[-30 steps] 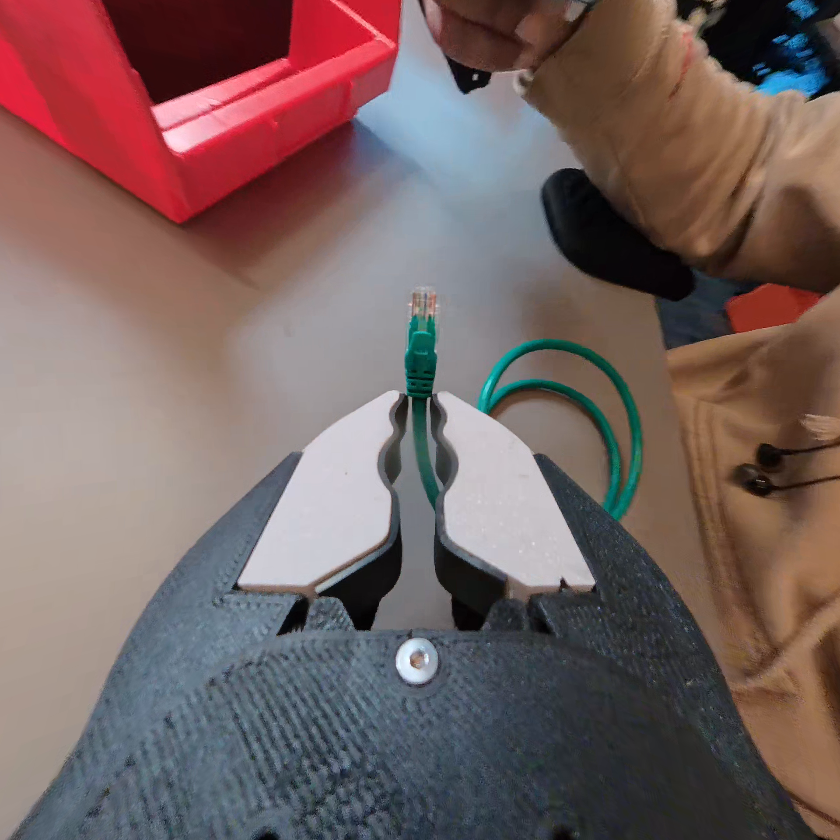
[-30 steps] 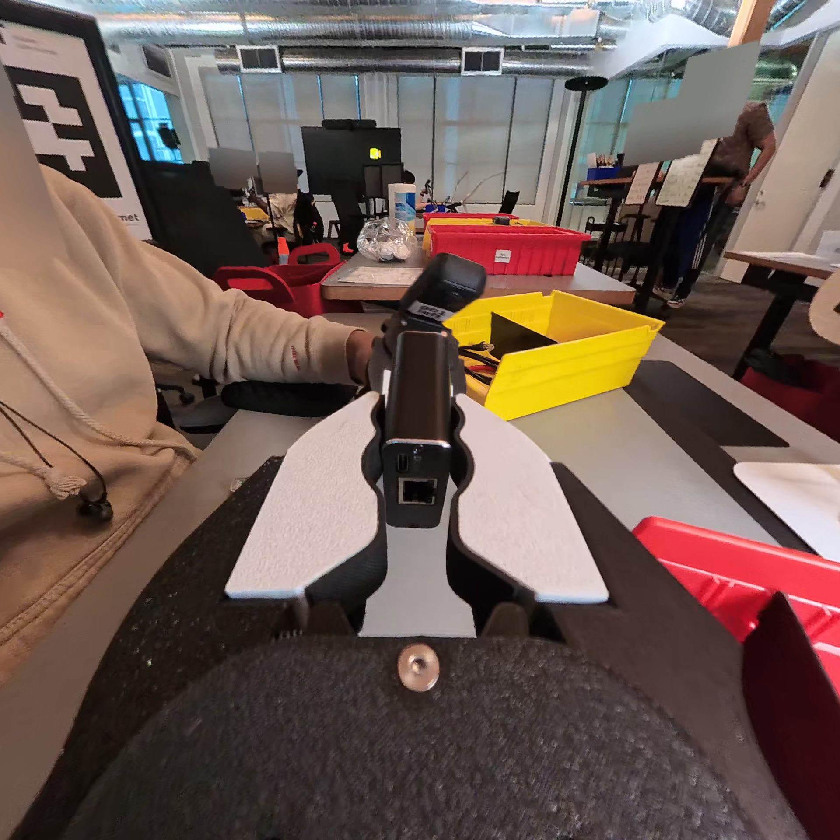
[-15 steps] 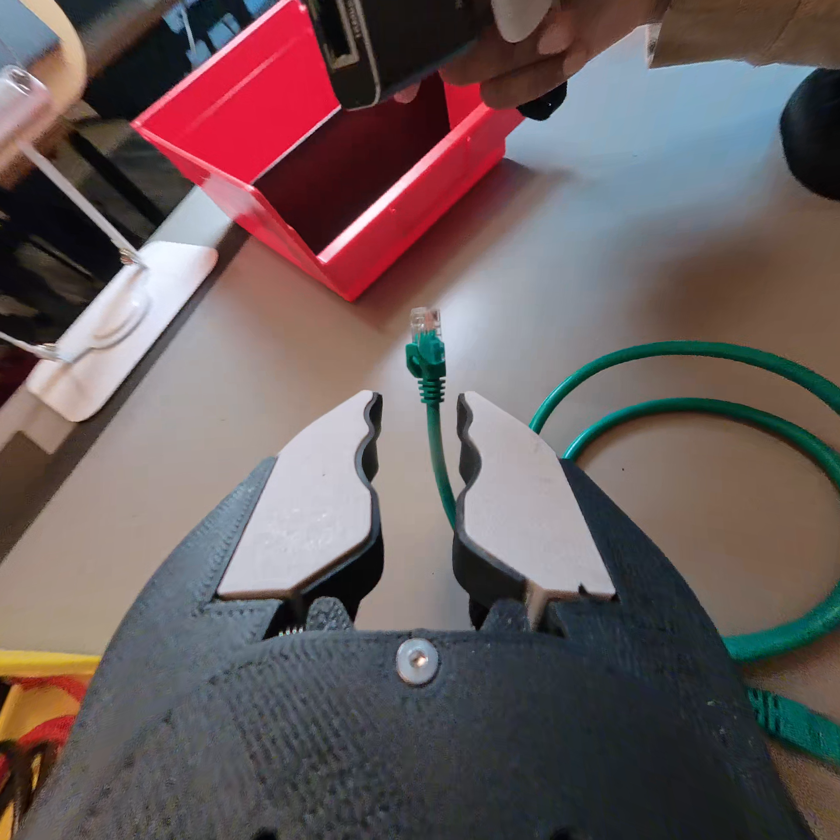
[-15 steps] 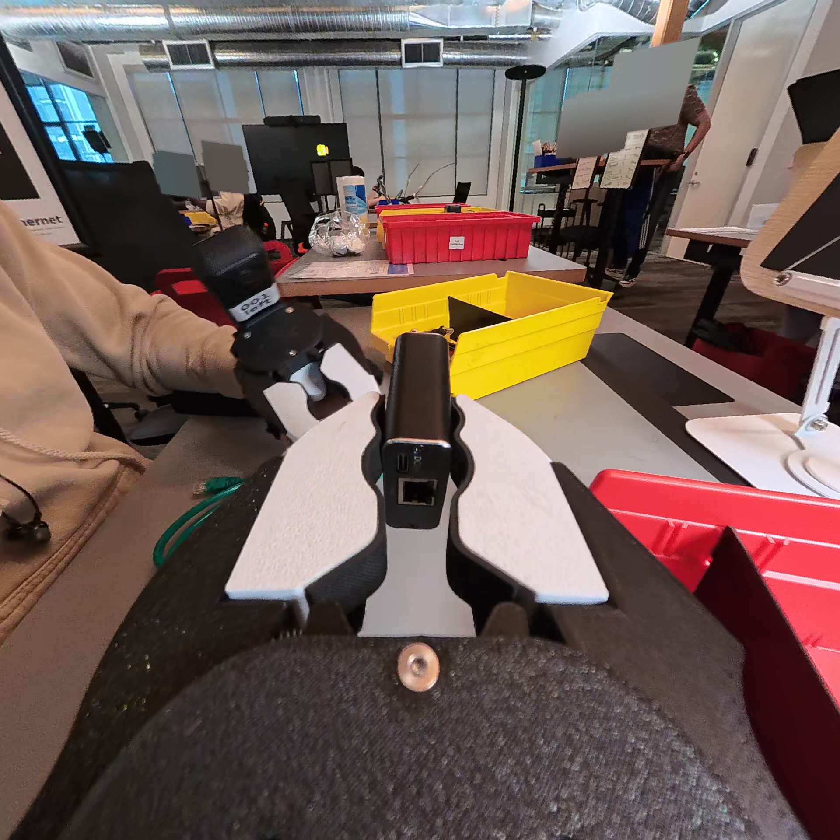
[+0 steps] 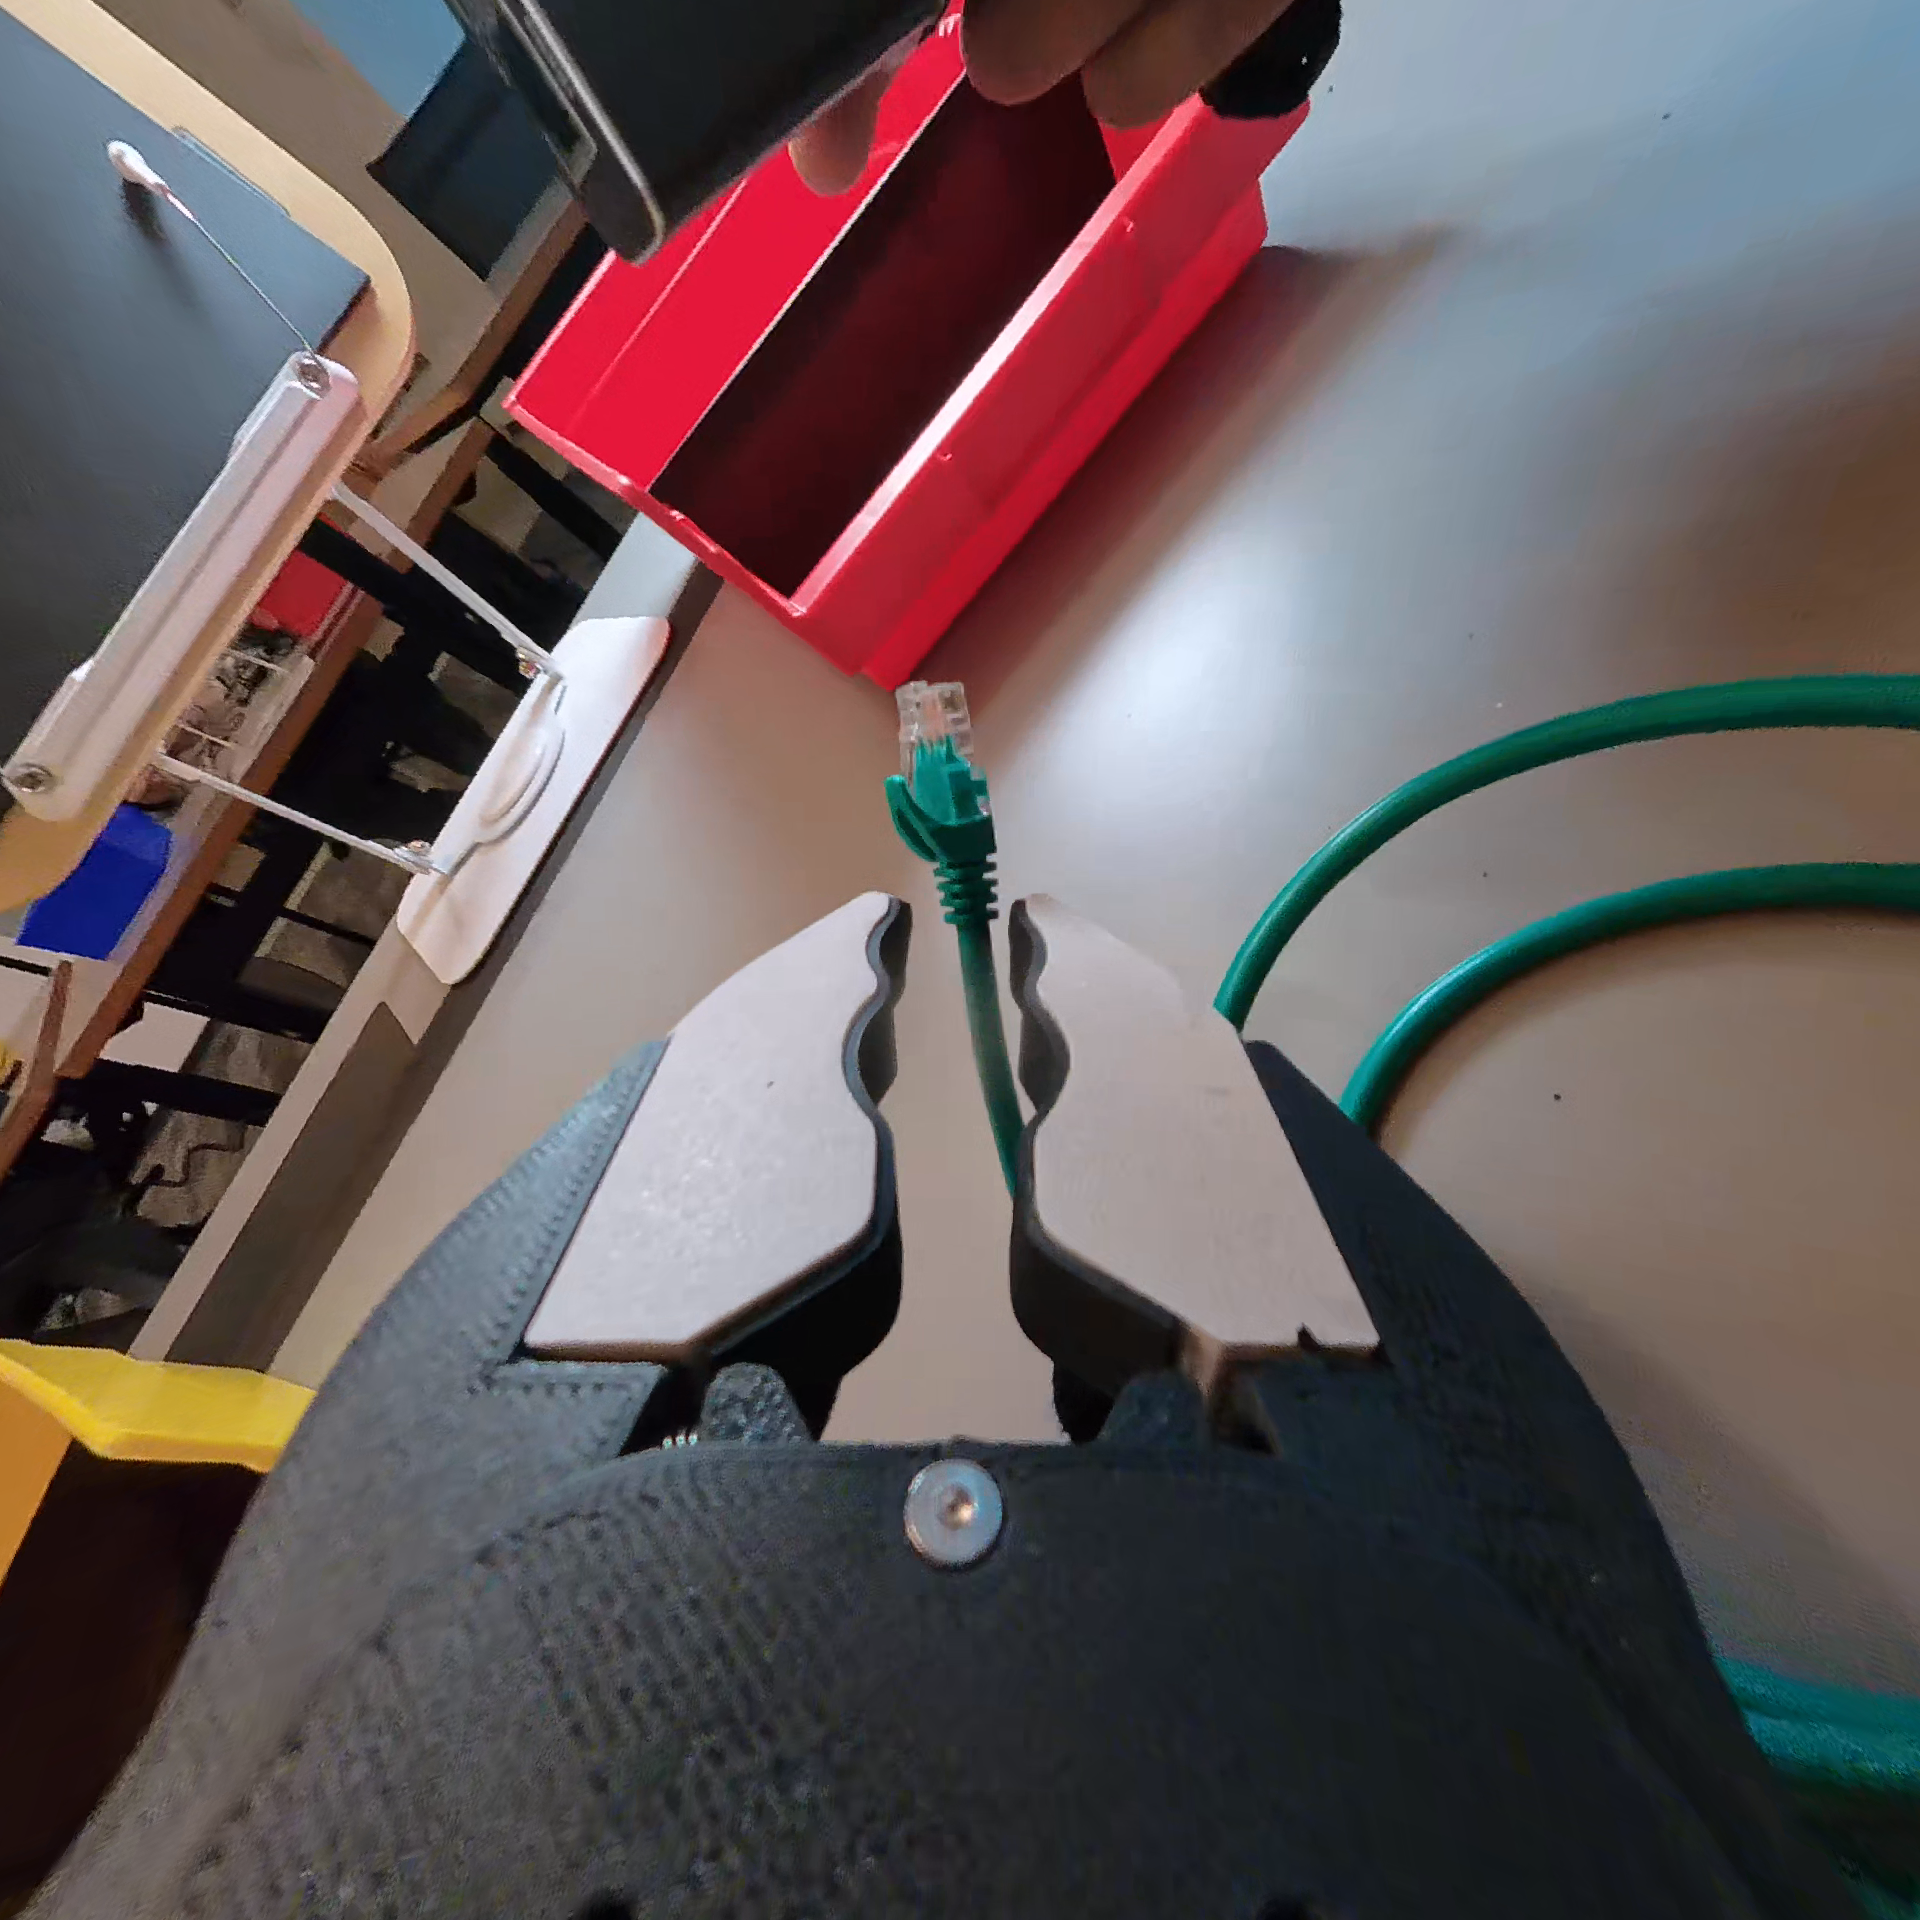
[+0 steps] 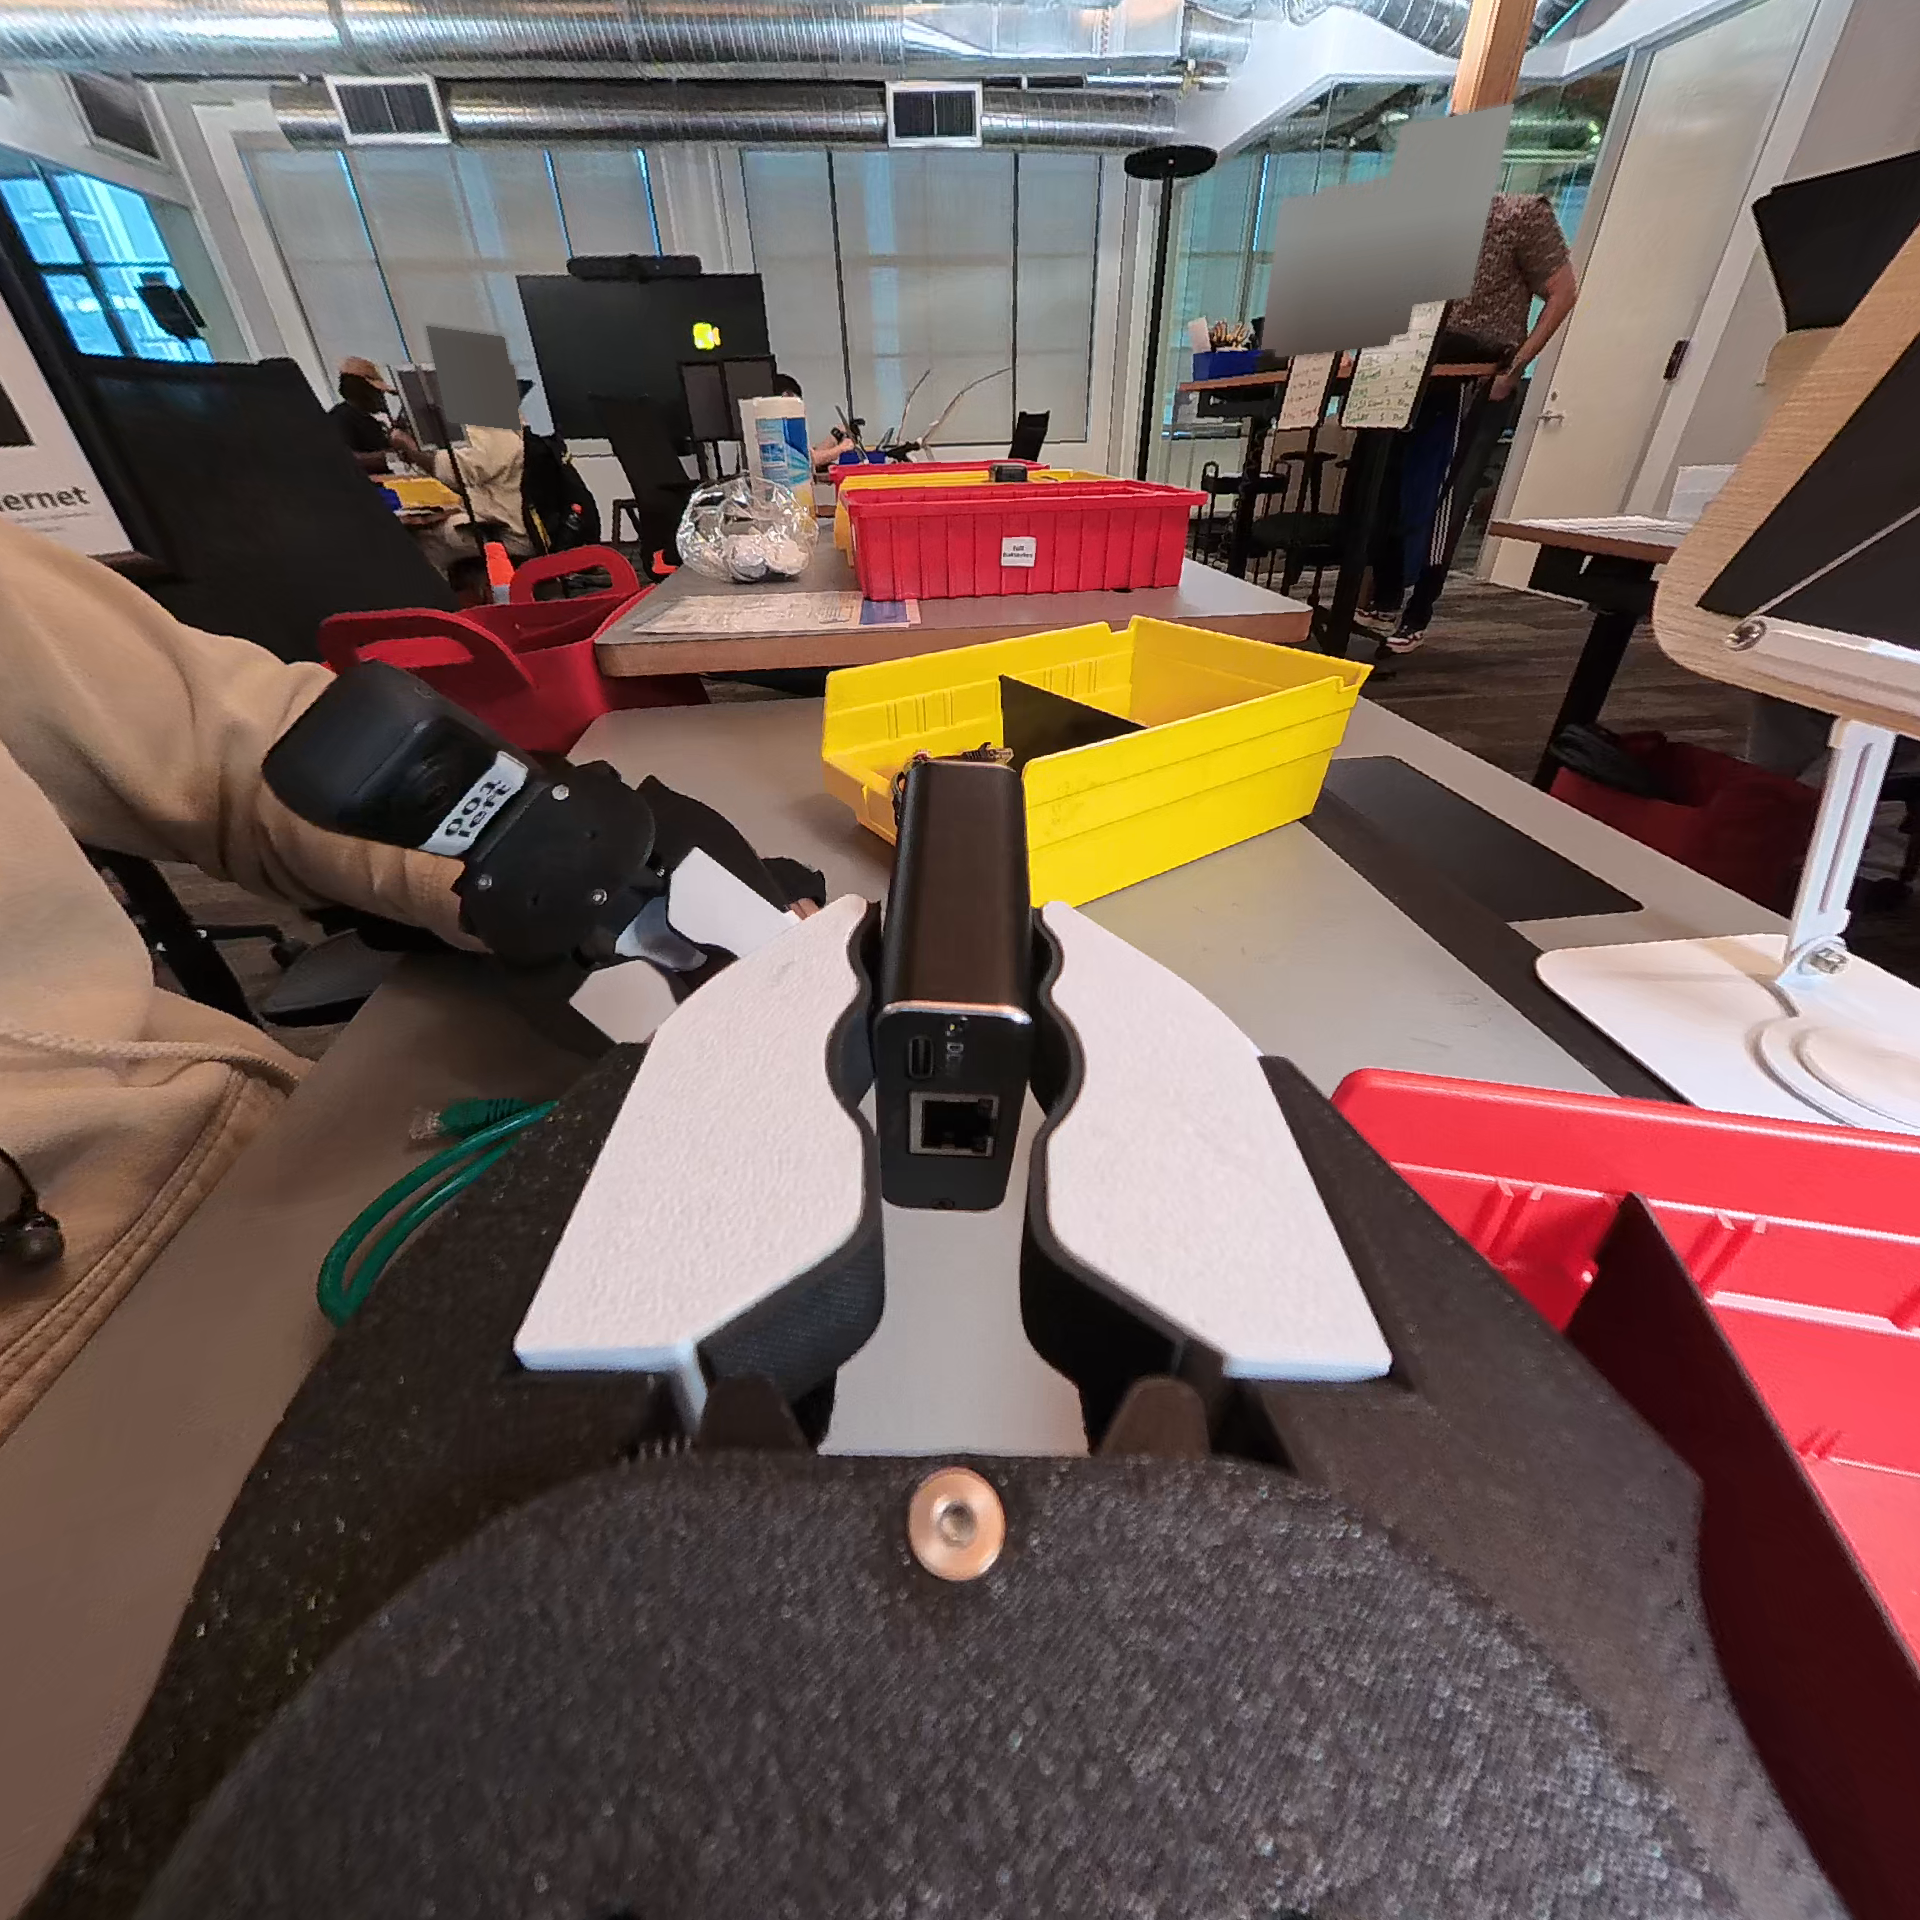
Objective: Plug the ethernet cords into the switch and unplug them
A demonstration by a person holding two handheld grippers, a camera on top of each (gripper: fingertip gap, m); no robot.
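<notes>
In the left wrist view, my left gripper [image 5: 958, 914] is open. The green ethernet cord [image 5: 982, 1029] runs between its fingers, against the right finger. The cord's clear plug [image 5: 935, 722] points ahead past the fingertips. The cord loops to the right on the table [image 5: 1558, 748]. My right gripper [image 6: 956, 914] is shut on the black switch [image 6: 951, 1039], held above the table with its port facing the camera. The switch also shows at the top of the left wrist view [image 5: 707, 94]. The left gripper [image 6: 675, 951] shows to its left, low over the table.
A red bin [image 5: 1039, 468] stands ahead of the left gripper and under the right gripper's right side [image 6: 1662, 1195]. A yellow bin [image 6: 1174, 810] sits beyond the switch. A white stand base [image 6: 1714, 1018] is at the table's right edge. The cord's other plug [image 6: 436, 1122] lies by a tan sleeve [image 6: 125, 748]. About 15 cm separates my left fingertips from my right.
My left gripper, shut on the cord a second ago, has opened, then narrowed a little. It has swung toward the red bin. The switch now sits closer above it.
</notes>
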